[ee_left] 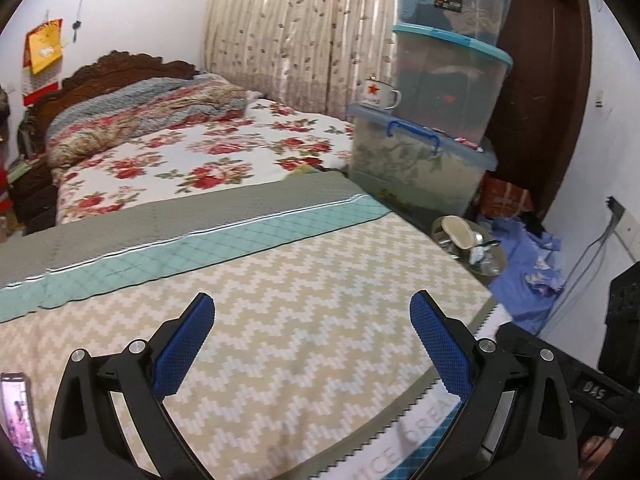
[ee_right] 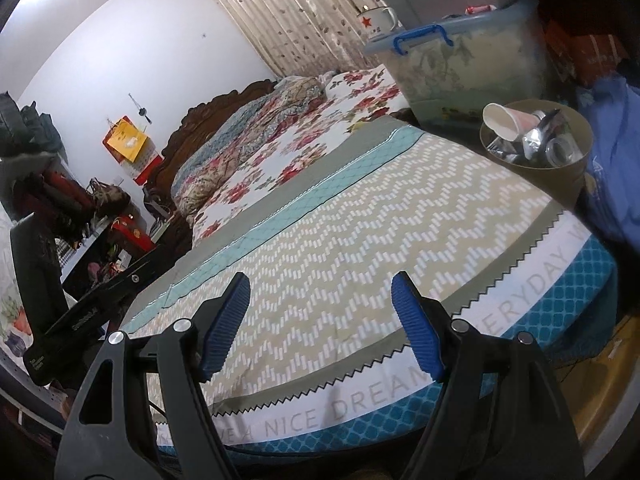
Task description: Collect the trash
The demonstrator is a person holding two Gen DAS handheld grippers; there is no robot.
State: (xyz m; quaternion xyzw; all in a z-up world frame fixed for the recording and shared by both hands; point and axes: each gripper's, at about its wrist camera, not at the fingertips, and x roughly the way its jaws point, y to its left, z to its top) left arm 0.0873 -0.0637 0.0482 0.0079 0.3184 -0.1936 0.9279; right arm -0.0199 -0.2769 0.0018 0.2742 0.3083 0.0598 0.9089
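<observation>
A round olive trash bin [ee_right: 576,176] stands off the far right corner of the zigzag-patterned bedspread [ee_right: 340,240]. It holds a white paper cup [ee_right: 506,122], crumpled silver foil [ee_right: 536,136] and a clear plastic piece [ee_right: 562,148]. In the left wrist view the bin [ee_left: 494,270] sits beyond the bed's right edge. My left gripper [ee_left: 313,300] hovers open over the bedspread [ee_left: 280,320] with nothing between its blue pads. My right gripper [ee_right: 321,280] is also open and empty above the bed's near edge. No loose trash shows on the cover.
Stacked clear storage boxes [ee_left: 448,80] with an enamel mug [ee_left: 378,94] rise behind the bin. Blue cloth [ee_left: 528,264] lies on the floor to the right. A floral quilt [ee_left: 200,152] covers the far bed. A phone [ee_left: 20,420] shows at bottom left.
</observation>
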